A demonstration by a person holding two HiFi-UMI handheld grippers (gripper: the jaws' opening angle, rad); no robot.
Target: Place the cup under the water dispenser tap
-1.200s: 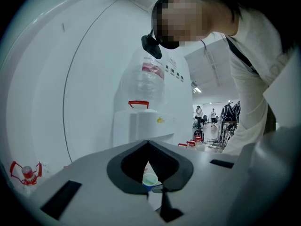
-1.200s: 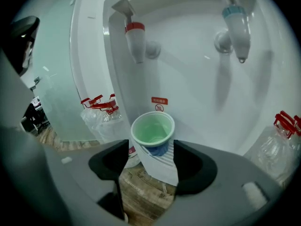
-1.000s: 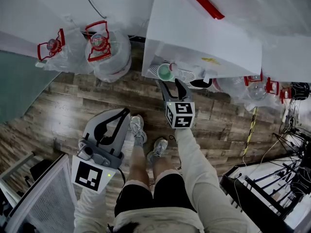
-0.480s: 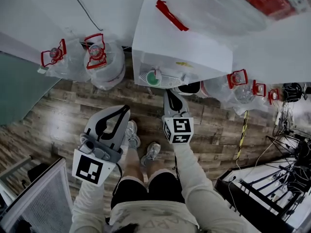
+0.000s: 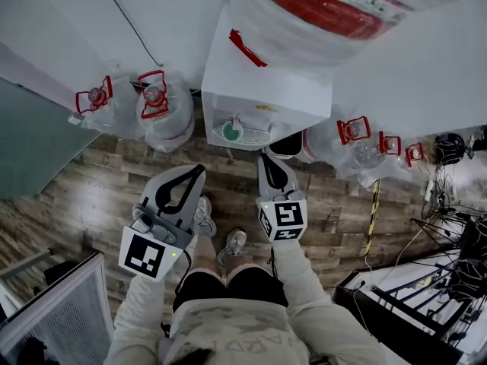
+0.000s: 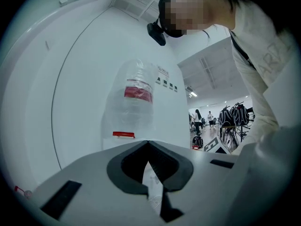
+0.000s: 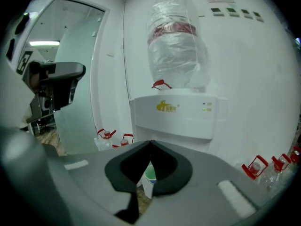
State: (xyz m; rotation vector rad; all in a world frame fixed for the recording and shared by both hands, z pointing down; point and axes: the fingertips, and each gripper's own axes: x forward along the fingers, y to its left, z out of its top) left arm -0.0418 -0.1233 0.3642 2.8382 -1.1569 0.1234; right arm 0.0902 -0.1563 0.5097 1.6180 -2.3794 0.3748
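The white cup (image 5: 231,131) with a green inside stands on the drip tray (image 5: 253,137) of the white water dispenser (image 5: 266,74). It is below the dispenser's front panel, and I cannot make out the tap itself. My right gripper (image 5: 268,160) is shut and empty, a little back from the tray. In the right gripper view its tips (image 7: 150,143) meet, and the cup (image 7: 150,176) shows behind them, low under the dispenser (image 7: 178,119). My left gripper (image 5: 199,170) is shut too, out over the floor left of the tray, holding nothing.
Spare water bottles with red handles lie on the wood floor left (image 5: 163,111) and right (image 5: 358,139) of the dispenser. Cables and stands (image 5: 449,257) crowd the right side. A white frame (image 5: 53,310) stands at lower left. My shoes (image 5: 204,215) are below the grippers.
The right jaws stood open beside the cup a second ago and are now shut on nothing. Both grippers have risen and drawn back; the cup has stayed on the tray.
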